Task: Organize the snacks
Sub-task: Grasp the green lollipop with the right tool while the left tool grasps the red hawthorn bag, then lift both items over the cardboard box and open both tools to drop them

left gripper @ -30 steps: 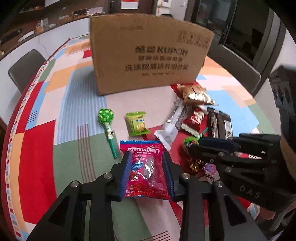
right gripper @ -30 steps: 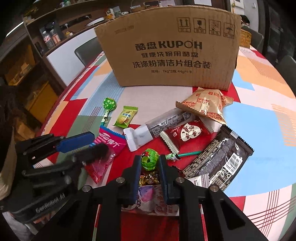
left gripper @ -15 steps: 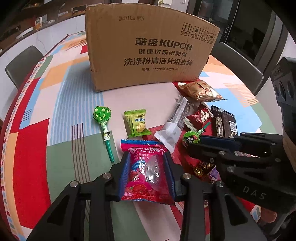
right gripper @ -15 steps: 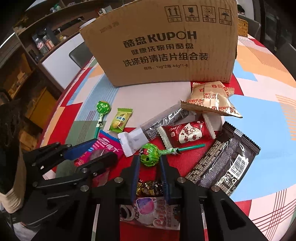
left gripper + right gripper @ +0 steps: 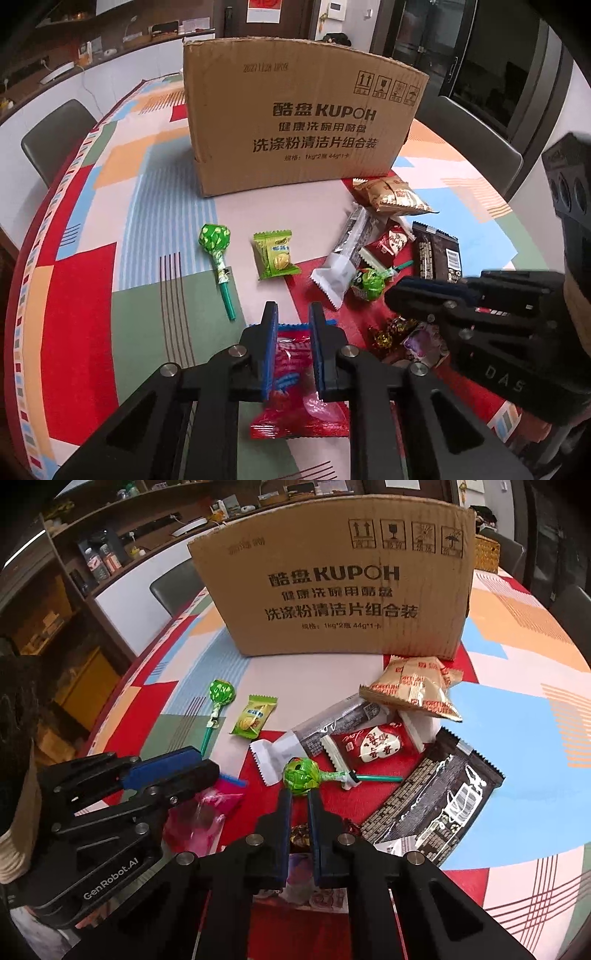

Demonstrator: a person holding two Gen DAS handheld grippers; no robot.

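My left gripper [image 5: 291, 317] is shut on a red hawthorn candy bag [image 5: 295, 402] and holds it above the tablecloth. It shows as pink [image 5: 201, 818] in the right wrist view, under the left gripper [image 5: 184, 766]. My right gripper [image 5: 299, 799] is shut on a green lollipop [image 5: 301, 771], stick pointing right. The same lollipop [image 5: 369, 282] sits beside the right gripper [image 5: 413, 291] in the left wrist view. The KUPOH cardboard box [image 5: 299, 136] stands behind the snacks.
Loose on the colourful tablecloth [image 5: 81, 280]: a second green lollipop [image 5: 216, 243], a small green candy pack [image 5: 275, 254], a grey-white bar [image 5: 317, 731], a red heart pack [image 5: 369, 744], fortune biscuits [image 5: 413, 688], a dark chocolate bar [image 5: 436, 805], small sweets [image 5: 391, 328]. Chairs stand around the table.
Both grippers have risen and pulled back. The left fingers closed tighter on the red bag and lifted it. The right gripper lifted the green lollipop off the pile.
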